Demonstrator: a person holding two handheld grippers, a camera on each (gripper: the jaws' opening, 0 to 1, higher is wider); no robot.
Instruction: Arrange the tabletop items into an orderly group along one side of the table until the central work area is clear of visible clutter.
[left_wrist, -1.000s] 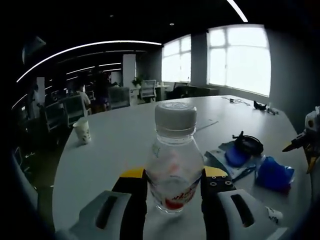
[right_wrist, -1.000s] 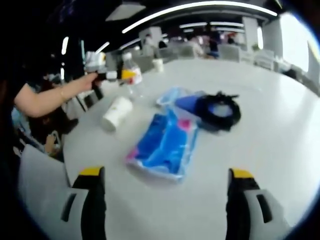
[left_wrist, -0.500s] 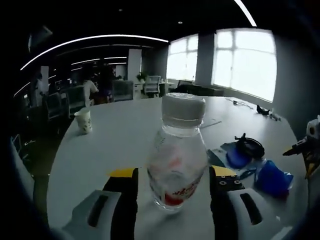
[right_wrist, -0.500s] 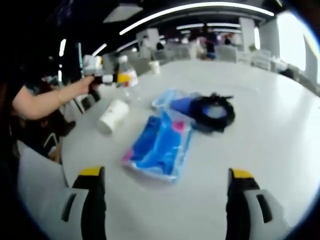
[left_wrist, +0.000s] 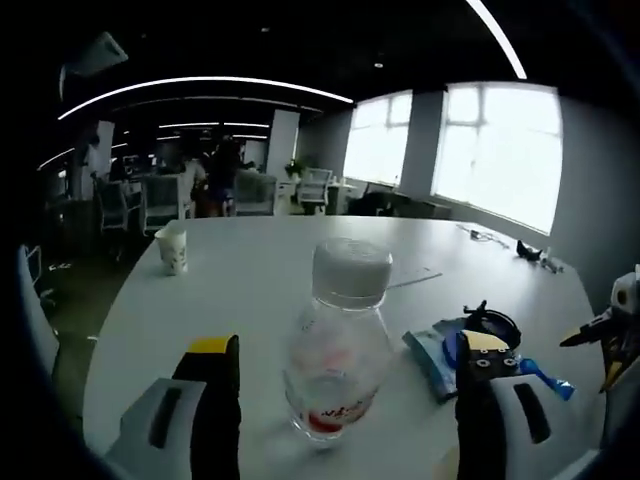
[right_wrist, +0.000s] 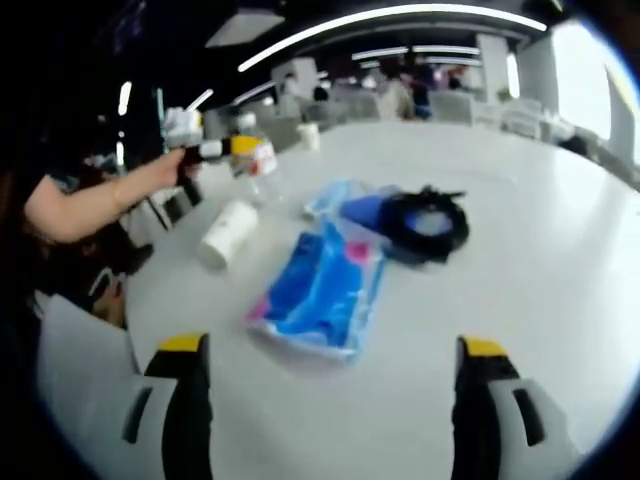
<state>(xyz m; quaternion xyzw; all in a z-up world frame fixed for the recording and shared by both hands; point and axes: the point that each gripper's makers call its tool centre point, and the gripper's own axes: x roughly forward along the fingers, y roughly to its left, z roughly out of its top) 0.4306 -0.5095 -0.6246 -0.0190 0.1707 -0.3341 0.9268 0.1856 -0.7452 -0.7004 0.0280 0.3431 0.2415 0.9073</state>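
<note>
The left gripper (left_wrist: 345, 385) stands spread around a capped water bottle (left_wrist: 338, 355) upright near the table (left_wrist: 250, 270) edge, apparently just placed, while the right gripper (right_wrist: 330, 385) hovers wide open before the blue packet (right_wrist: 320, 290), probably the next item to fetch.

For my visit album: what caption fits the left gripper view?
Open left gripper flanking a clear water bottle standing on the white table.

Bottle (left_wrist: 335, 358) stands between spread fingers (left_wrist: 218, 400); bare table (left_wrist: 250, 270) beyond.
</note>
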